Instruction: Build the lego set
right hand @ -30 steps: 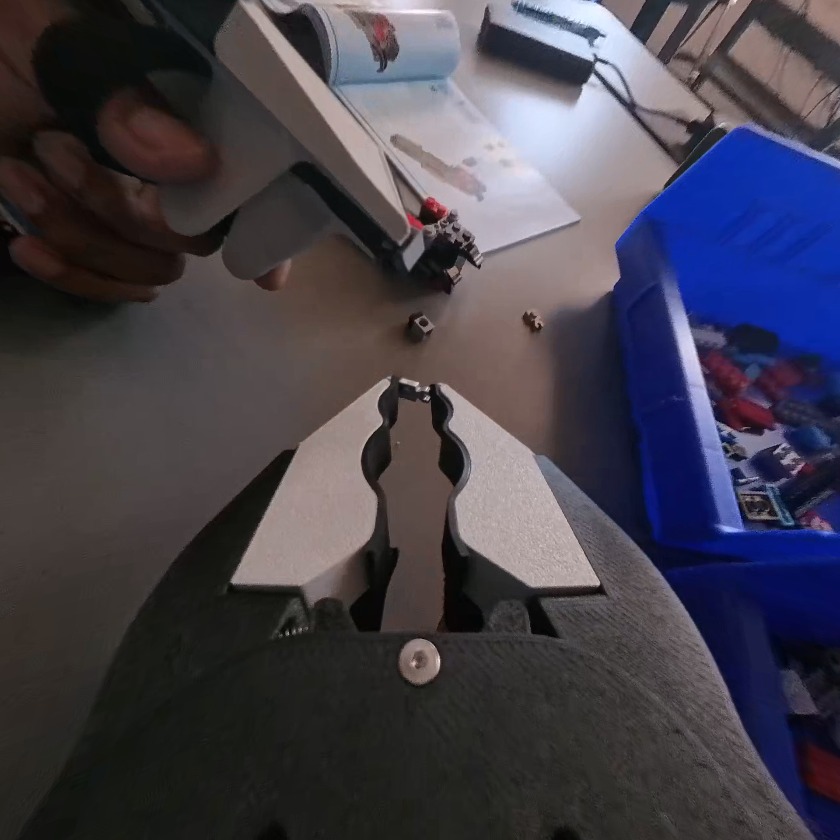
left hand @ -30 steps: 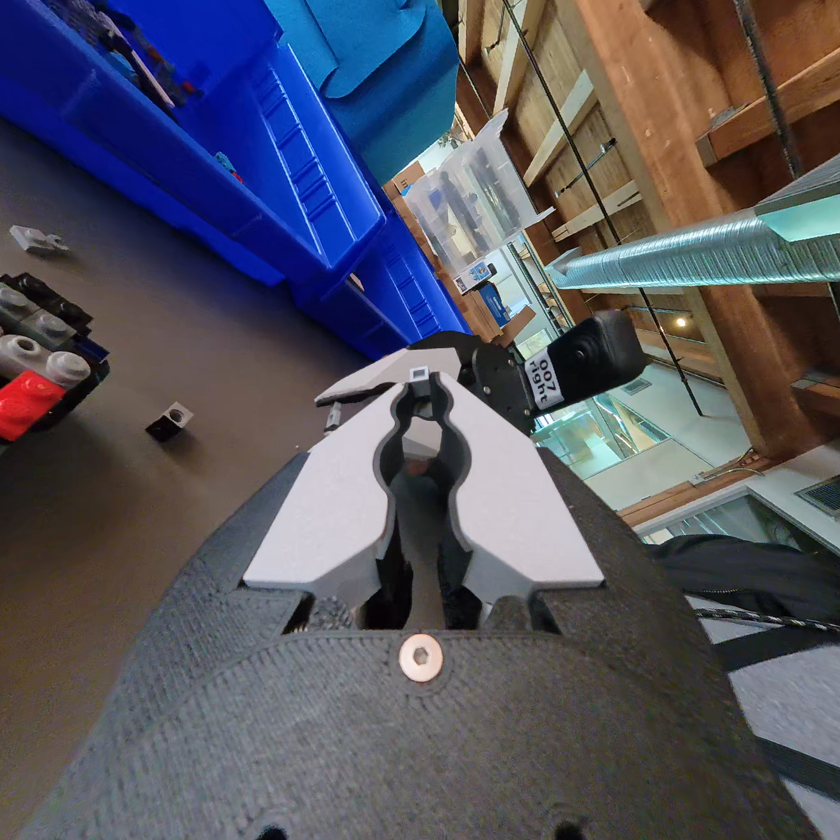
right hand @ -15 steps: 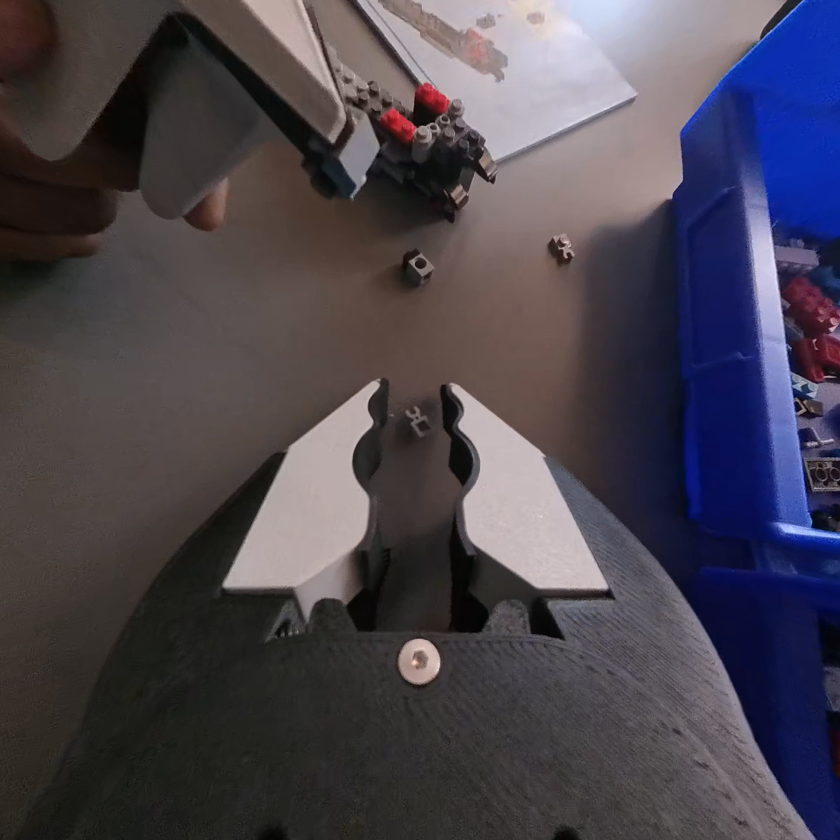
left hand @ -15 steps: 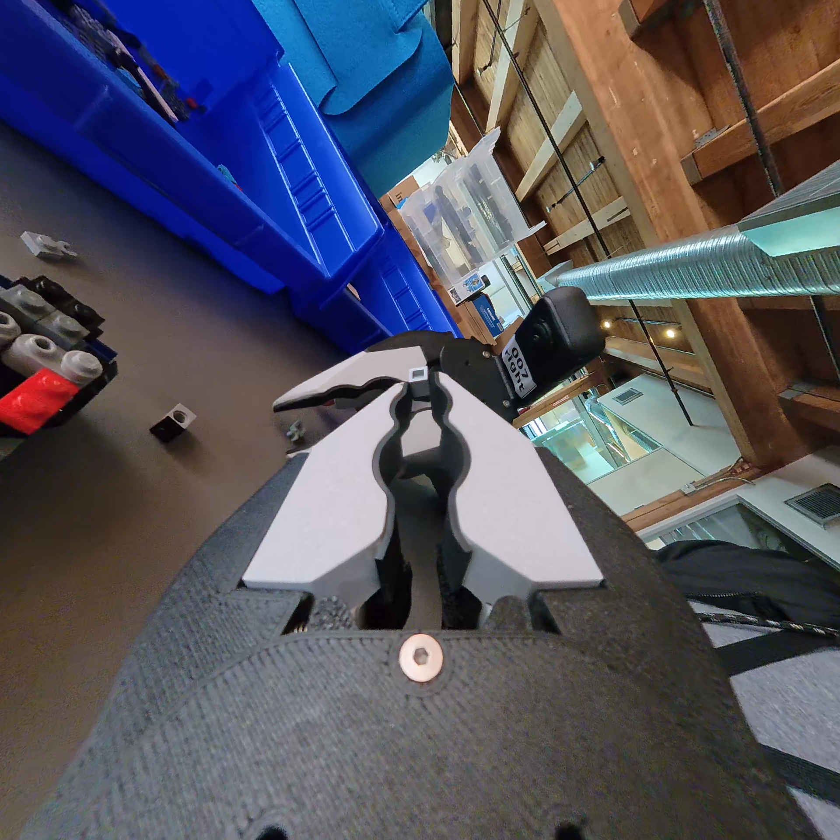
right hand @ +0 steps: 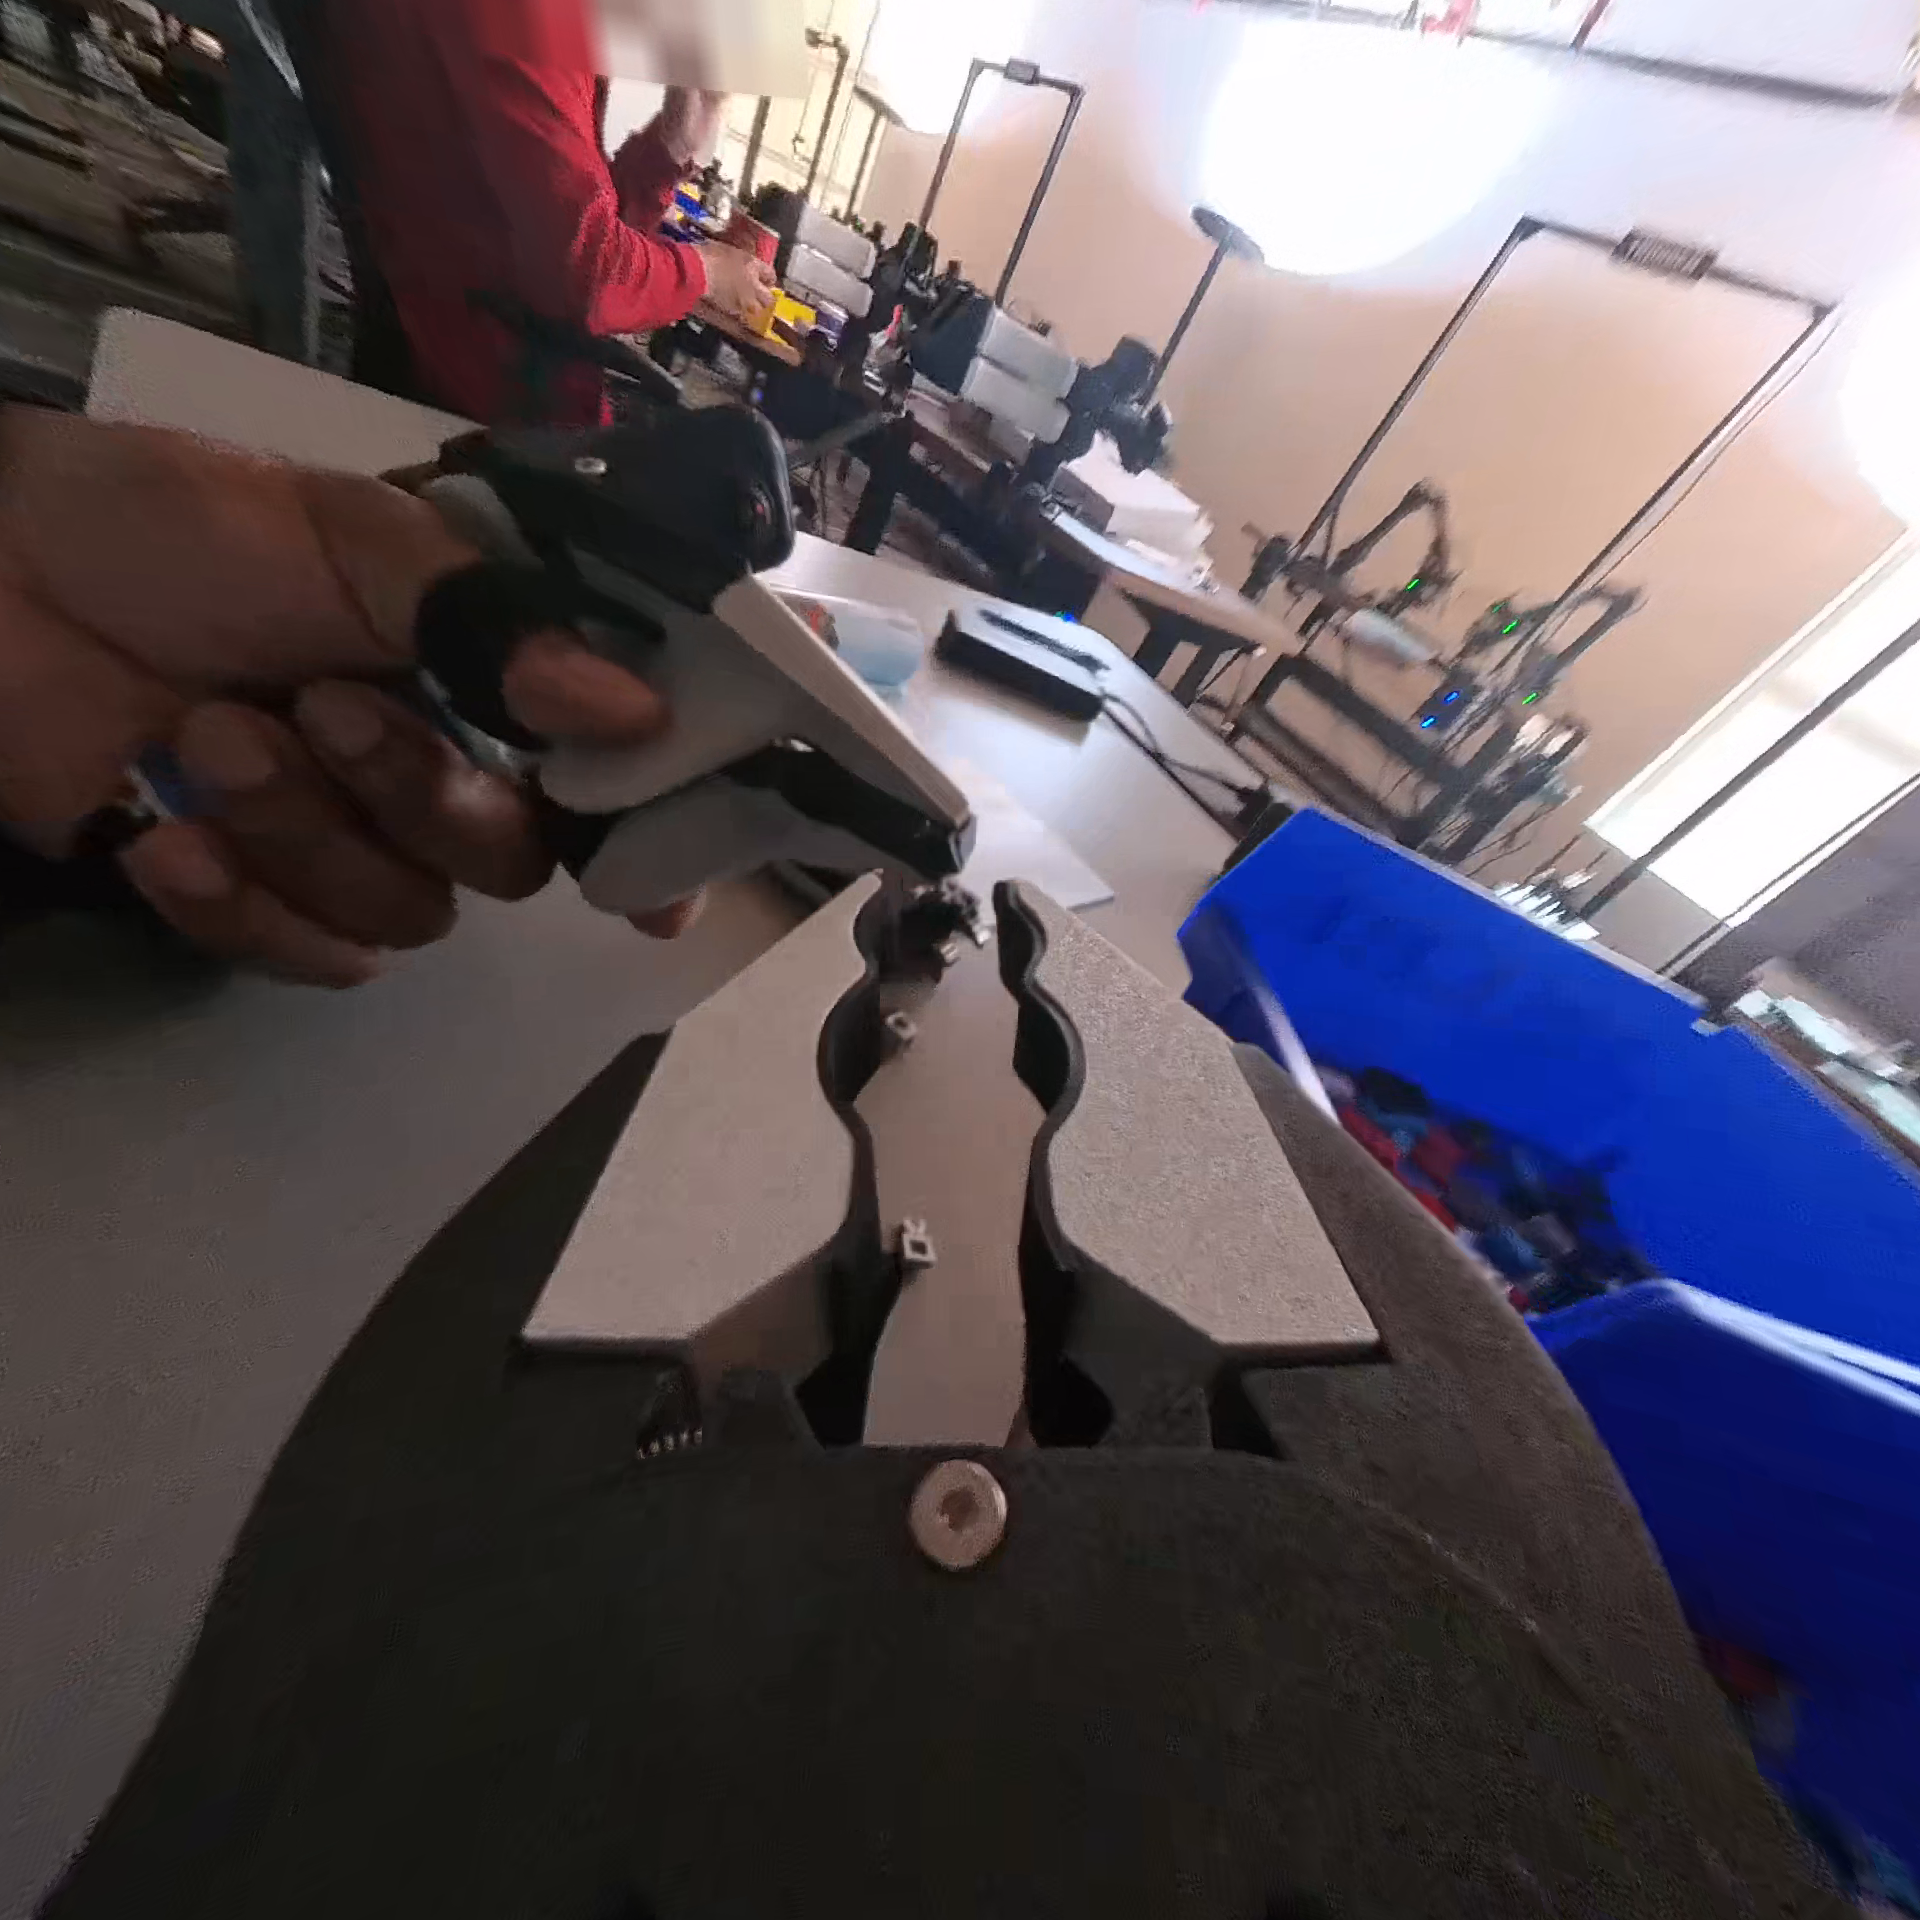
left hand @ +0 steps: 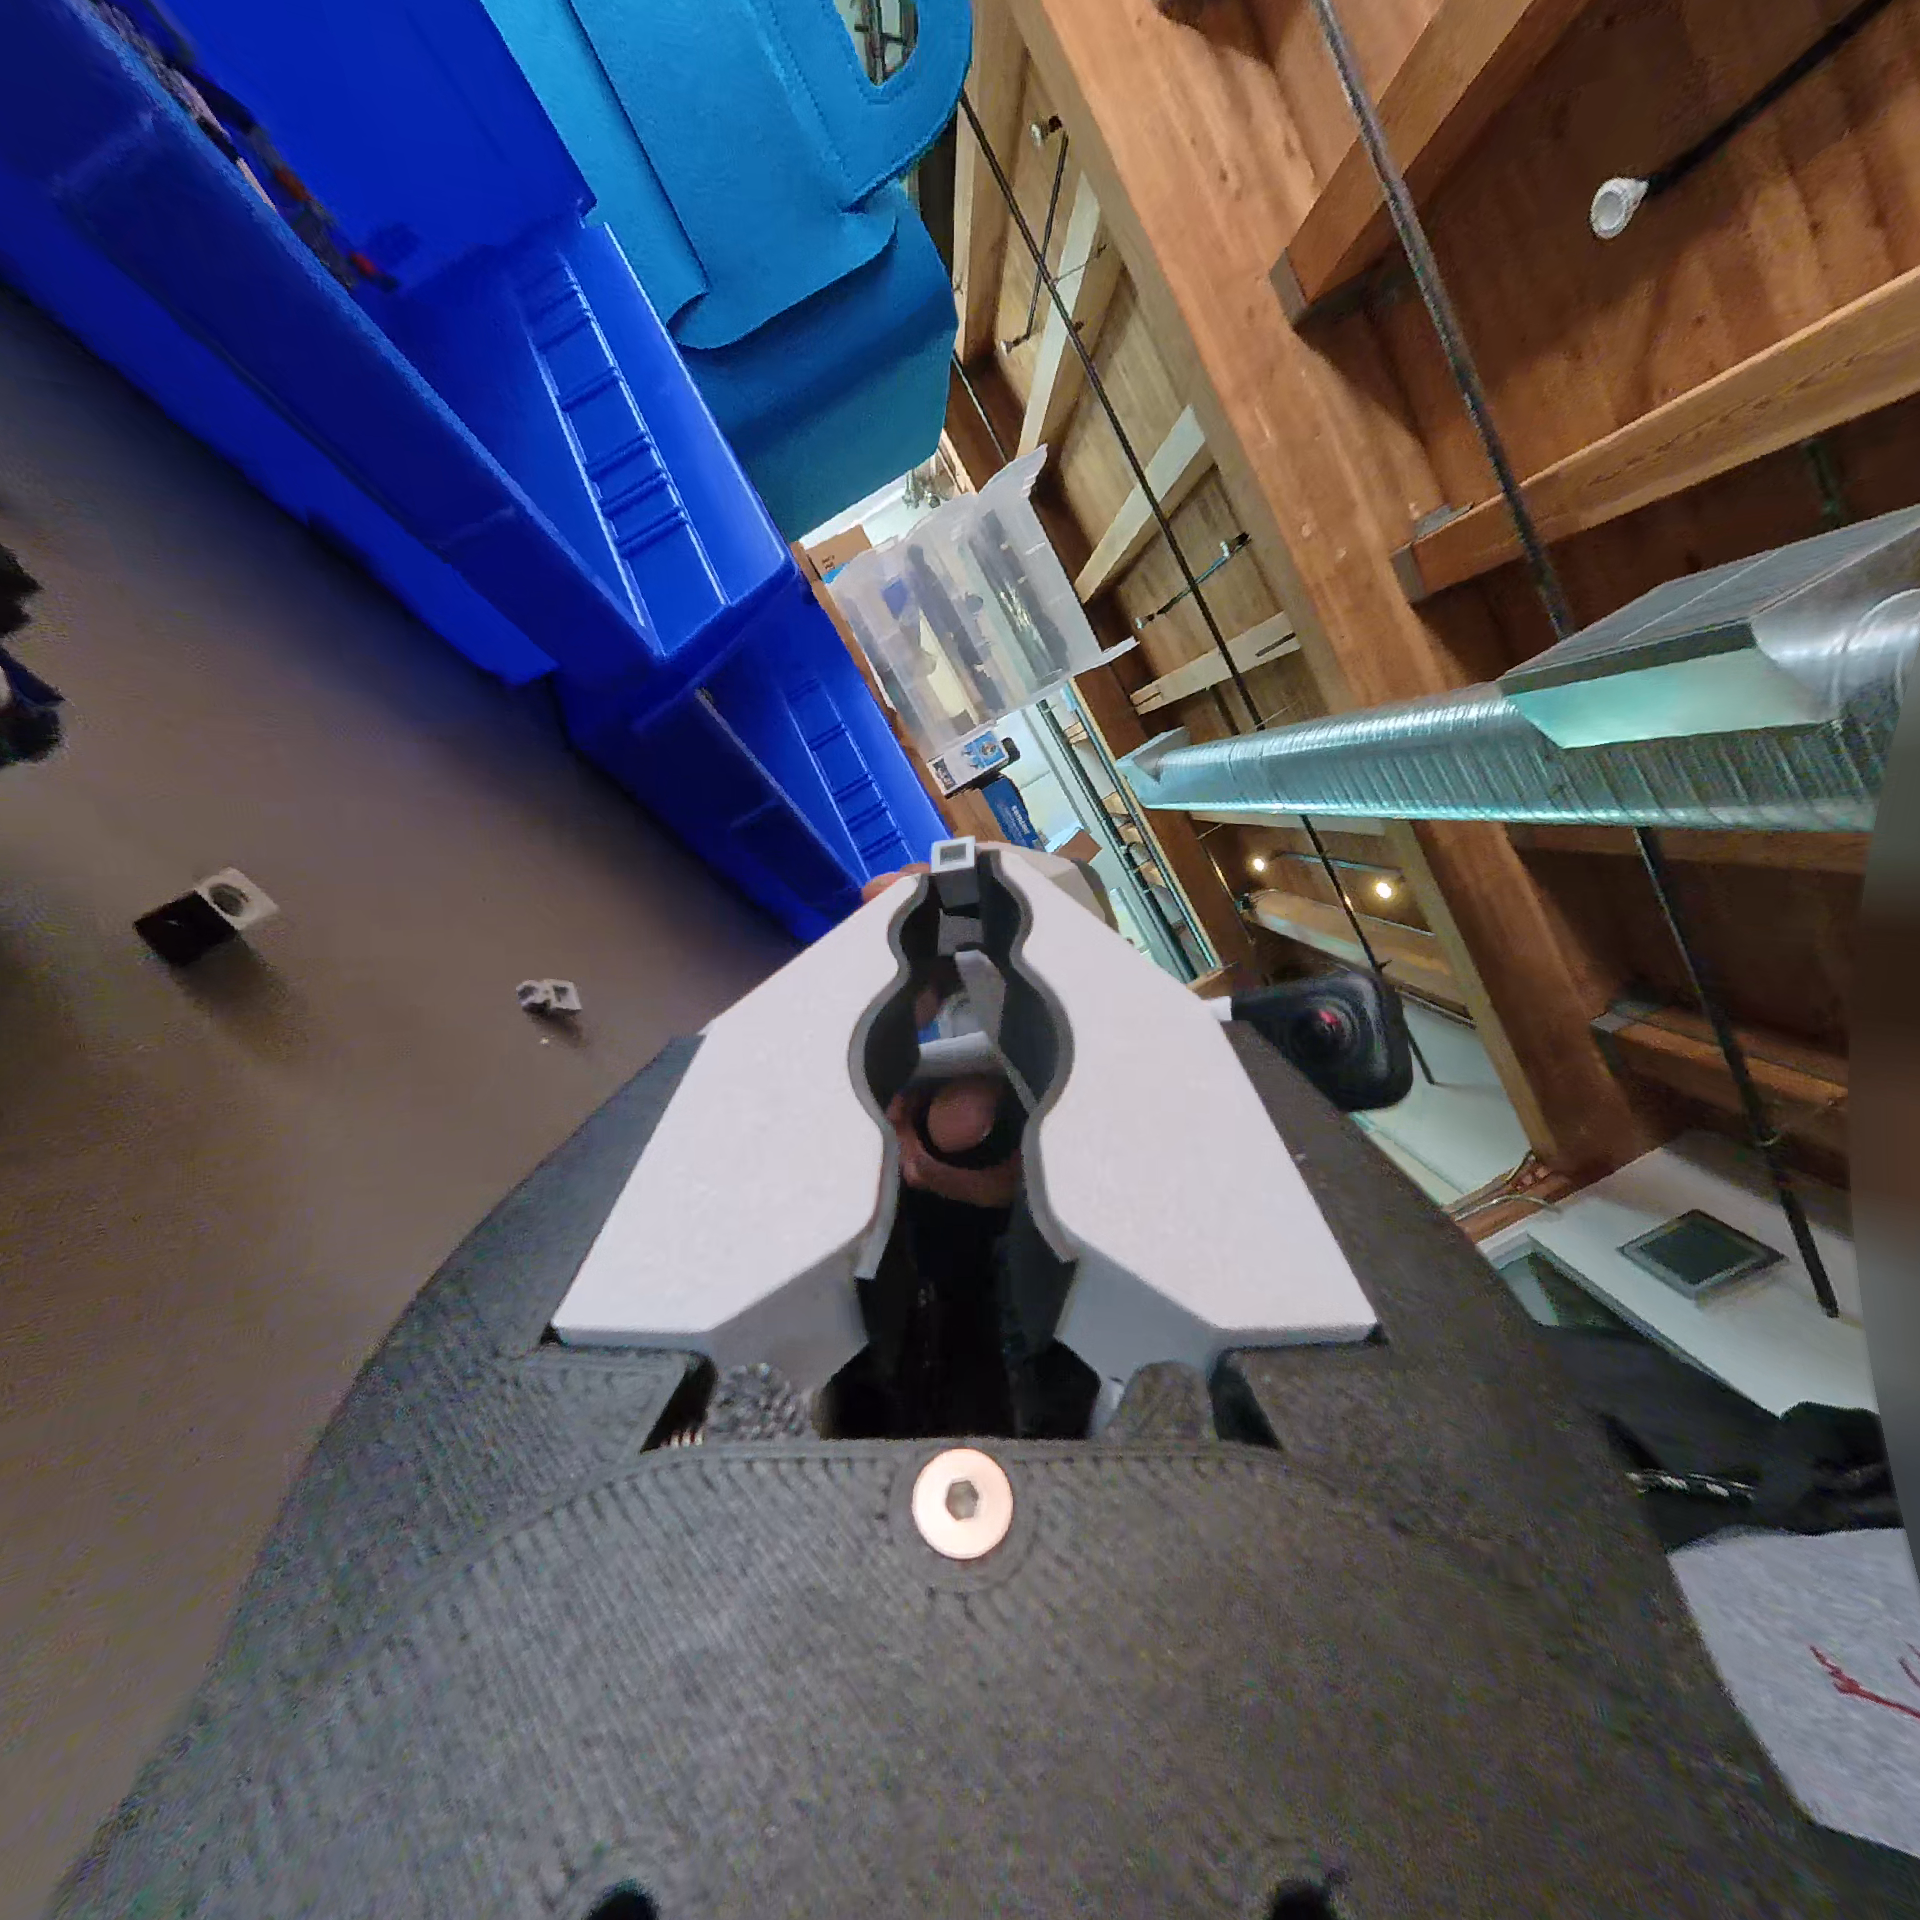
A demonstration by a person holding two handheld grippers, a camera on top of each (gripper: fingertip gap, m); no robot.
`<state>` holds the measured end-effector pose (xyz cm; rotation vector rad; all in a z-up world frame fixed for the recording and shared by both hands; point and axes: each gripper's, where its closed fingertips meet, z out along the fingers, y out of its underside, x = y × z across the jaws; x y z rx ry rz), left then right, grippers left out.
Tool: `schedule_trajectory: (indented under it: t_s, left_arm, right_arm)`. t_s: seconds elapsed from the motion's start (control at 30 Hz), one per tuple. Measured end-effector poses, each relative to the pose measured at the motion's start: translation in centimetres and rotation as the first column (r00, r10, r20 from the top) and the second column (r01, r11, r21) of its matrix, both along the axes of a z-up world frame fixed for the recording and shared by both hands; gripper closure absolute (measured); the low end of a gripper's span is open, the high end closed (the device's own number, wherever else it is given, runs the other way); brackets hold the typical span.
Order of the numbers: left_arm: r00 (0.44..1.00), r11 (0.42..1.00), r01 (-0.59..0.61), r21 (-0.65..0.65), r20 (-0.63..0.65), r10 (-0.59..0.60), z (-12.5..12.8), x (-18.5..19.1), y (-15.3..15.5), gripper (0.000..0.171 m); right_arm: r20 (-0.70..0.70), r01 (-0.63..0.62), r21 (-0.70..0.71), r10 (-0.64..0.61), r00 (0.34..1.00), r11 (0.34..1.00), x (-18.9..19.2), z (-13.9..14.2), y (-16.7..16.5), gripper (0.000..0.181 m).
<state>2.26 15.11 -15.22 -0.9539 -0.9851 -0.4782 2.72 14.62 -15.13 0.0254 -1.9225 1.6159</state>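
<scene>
- Far left of my left wrist view, a small black cube-shaped lego piece with a pale studded face (left hand: 205,914) sits loose on the dark grey tabletop (left hand: 312,1039), and a tiny light grey clip piece (left hand: 548,997) lies near it.
- My left gripper (left hand: 956,868) has its jaws pinched together on a small light grey square-ended lego piece (left hand: 956,858), right at the tips.
- My right gripper (right hand: 935,904) has its jaws apart, nothing in them; the partly built dark lego model (right hand: 935,914) shows past the tips.
- Off to the right, the blue plastic bins (right hand: 1558,1039) hold the spare bricks.
- I reckon these bits are light, hard and slick, so grab the flat sides, not the studs.
</scene>
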Motion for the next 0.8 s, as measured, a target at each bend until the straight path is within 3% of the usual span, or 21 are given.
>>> schedule_trajectory:
  t_s: [0.27, 0.8]
  left_arm:
    - [1.000, 0.999, -0.014, 0.034, 0.012, 0.014, 0.2, 0.3, 0.1, 0.163]
    - [0.999, 0.997, -0.043, 0.065, -0.015, 0.044, 0.9, 0.5, 0.0, 0.163]
  right_arm:
    - [-0.206, 0.089, 0.020, -0.083, 0.975, 0.996, 0.4, 0.9, -0.2, 0.170]
    - [-0.257, 0.111, 0.021, -0.102, 0.961, 0.994, 0.8, 1.2, -0.5, 0.173]
